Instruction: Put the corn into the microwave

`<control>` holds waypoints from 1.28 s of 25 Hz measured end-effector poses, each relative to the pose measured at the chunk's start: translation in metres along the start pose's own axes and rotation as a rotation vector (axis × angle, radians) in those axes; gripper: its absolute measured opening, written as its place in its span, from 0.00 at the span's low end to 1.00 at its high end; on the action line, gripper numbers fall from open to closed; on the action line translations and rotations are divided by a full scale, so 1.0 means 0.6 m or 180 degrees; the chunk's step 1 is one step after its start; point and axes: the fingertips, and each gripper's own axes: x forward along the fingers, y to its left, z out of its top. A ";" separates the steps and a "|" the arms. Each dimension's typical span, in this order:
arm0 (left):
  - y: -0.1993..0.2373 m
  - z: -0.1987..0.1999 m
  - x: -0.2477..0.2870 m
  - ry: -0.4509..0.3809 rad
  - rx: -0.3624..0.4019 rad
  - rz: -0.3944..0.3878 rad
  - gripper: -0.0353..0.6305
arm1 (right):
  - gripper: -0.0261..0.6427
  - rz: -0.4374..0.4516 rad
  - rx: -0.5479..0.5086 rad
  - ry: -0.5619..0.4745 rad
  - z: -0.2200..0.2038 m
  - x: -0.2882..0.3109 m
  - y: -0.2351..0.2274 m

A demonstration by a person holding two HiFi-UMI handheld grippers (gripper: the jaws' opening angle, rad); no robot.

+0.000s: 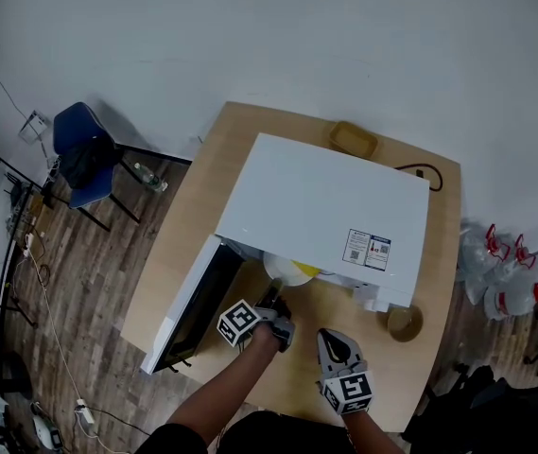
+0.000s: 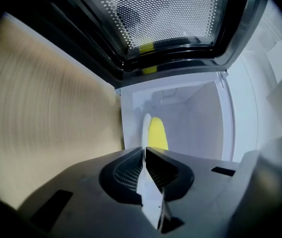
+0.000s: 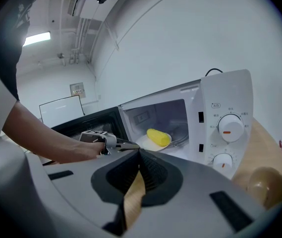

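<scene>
A yellow corn cob [image 1: 306, 270] lies on a white plate [image 1: 283, 270] in the mouth of the white microwave [image 1: 325, 206], whose door [image 1: 193, 305] hangs open to the left. My left gripper [image 1: 273, 296] reaches in from the front, shut on the plate's near rim. In the left gripper view the plate [image 2: 145, 128] runs edge-on into the jaws [image 2: 144, 150], with the corn [image 2: 157, 133] beyond. The right gripper view shows the corn [image 3: 158, 137] just inside the cavity and the left gripper [image 3: 131, 144] at the plate's edge. My right gripper [image 1: 330, 334] hovers shut and empty before the control panel.
A small brown bowl [image 1: 404, 323] stands on the wooden table [image 1: 193, 216] by the microwave's front right corner. A tan tray [image 1: 354, 140] and a black cord [image 1: 420, 173] lie behind the microwave. A blue chair [image 1: 81, 149] stands off the table's left.
</scene>
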 end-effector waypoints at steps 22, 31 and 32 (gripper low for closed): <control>-0.035 -0.002 0.105 0.0100 -0.0051 0.0126 0.09 | 0.13 -0.0108 0.0047 0.0041 -0.007 0.007 -0.036; -0.045 -0.001 0.120 0.0083 0.0053 0.0249 0.09 | 0.13 -0.0119 0.0090 0.0054 -0.005 0.009 -0.046; -0.045 -0.001 0.120 0.0077 0.0055 0.0288 0.09 | 0.13 -0.0121 0.0099 0.0059 -0.004 0.009 -0.047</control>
